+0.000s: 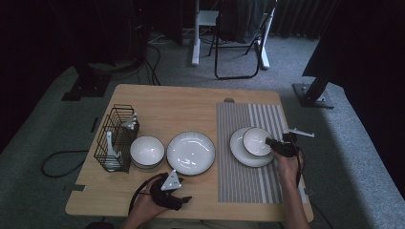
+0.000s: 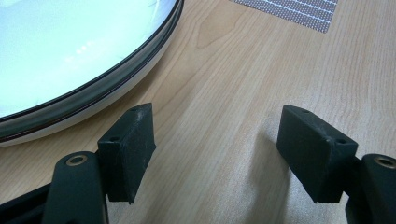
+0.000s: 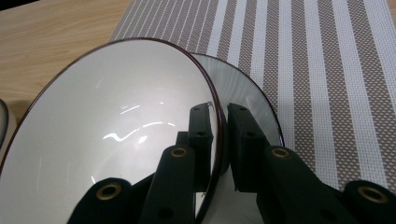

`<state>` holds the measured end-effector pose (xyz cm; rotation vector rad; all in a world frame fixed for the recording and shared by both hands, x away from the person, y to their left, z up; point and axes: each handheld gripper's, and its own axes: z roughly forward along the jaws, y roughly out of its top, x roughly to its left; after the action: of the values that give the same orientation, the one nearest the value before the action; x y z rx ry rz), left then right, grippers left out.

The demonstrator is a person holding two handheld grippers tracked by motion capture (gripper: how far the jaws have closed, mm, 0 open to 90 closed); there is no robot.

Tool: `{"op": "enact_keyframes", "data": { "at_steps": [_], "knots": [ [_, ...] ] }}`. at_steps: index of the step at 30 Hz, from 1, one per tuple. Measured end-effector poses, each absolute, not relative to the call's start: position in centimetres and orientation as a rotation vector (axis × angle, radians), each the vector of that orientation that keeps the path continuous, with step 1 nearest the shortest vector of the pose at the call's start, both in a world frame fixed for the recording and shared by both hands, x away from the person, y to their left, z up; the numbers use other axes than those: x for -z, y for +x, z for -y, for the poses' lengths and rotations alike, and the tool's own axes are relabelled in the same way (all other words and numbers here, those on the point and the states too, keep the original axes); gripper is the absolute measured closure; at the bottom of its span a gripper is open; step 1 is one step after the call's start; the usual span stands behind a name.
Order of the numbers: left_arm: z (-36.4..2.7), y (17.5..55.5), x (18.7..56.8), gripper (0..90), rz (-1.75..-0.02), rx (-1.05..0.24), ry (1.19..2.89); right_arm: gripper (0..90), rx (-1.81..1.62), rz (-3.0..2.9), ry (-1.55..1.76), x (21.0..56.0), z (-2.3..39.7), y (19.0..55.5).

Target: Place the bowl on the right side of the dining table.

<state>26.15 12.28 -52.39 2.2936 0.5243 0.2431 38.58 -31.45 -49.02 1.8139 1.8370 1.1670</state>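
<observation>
A white bowl with a dark rim (image 1: 256,141) sits over a white plate (image 1: 239,153) on the striped mat. My right gripper (image 1: 271,142) is shut on the bowl's near rim (image 3: 217,122), one jaw inside and one outside. In the right gripper view the bowl (image 3: 107,135) looks tilted above the plate (image 3: 254,100). My left gripper (image 1: 186,198) is open near the table's front edge, just in front of a large white plate (image 1: 190,152). In the left gripper view its fingers (image 2: 130,149) stand wide over bare wood beside that plate (image 2: 70,51).
A second white bowl (image 1: 147,151) stands left of the large plate. A black wire rack (image 1: 115,138) with white pieces in it is at the left edge. The striped placemat (image 1: 253,191) covers the table's right part. A chair (image 1: 239,33) stands beyond the table.
</observation>
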Motion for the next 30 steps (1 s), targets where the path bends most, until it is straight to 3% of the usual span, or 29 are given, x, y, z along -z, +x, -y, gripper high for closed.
{"op": "enact_keyframes", "data": {
  "at_steps": [30],
  "knots": [
    [-12.27, 26.16, 52.39, 28.5, -0.524, -0.243, 2.294, 79.9, -1.17, -1.837, 1.819, 49.25, 30.89, 38.69]
  ]
}}
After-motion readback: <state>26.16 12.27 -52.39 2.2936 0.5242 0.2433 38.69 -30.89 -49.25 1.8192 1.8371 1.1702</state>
